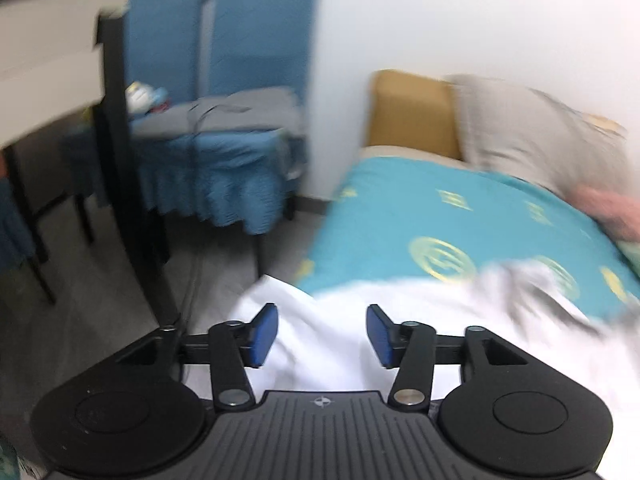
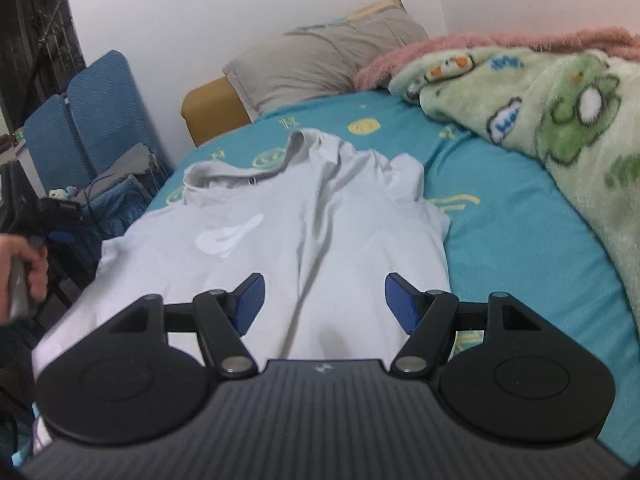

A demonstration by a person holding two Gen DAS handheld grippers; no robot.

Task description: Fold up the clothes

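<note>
Bedroom scene: a bed with a teal sheet (image 2: 520, 216) carries a white collared shirt (image 2: 280, 240), spread lengthwise, hem nearest, collar far, one long crease down its middle. Nearest, the right gripper (image 2: 325, 304) hovers over the hem, jaws apart and empty. At the shirt's left edge the left gripper (image 1: 322, 336) also hangs with jaws apart, view blurred. A good fold likely means gripping matching edges evenly. Beyond lie a grey pillow (image 2: 320, 64) and green fleece blanket (image 2: 560, 120).
</note>
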